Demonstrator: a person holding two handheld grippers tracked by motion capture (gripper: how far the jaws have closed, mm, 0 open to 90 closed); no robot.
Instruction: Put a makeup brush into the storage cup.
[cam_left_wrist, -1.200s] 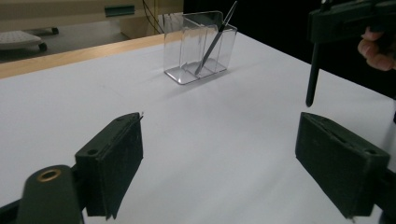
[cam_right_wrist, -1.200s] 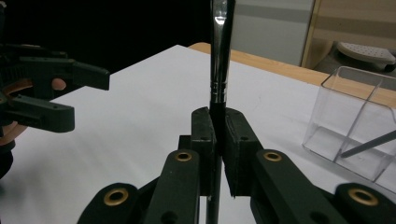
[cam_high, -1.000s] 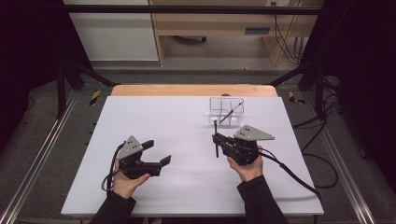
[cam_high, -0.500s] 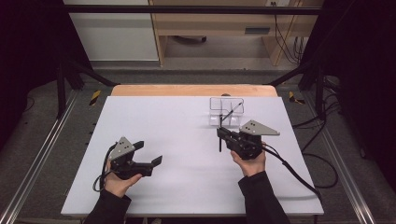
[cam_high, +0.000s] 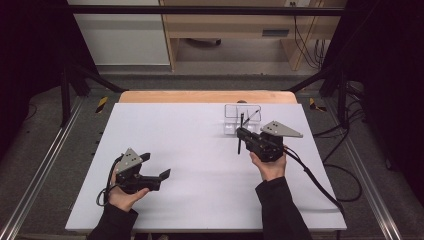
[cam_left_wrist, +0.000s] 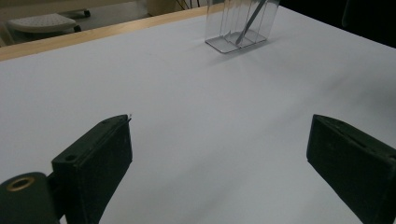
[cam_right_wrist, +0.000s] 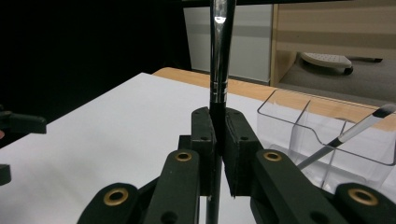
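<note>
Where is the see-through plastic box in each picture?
High view: the clear box stands at the far right of the white table, just beyond the right gripper, which is shut on a brush.
Left gripper view: top middle, far across the table, past the open left gripper.
Right gripper view: at the right, beside the gripper's jaws.
Shared landmark: the thin brush leaning inside the box.

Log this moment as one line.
right gripper: shut on brush, upright | left gripper: open, nothing between fingers, above table | organizer: holds another brush, leaning
</note>
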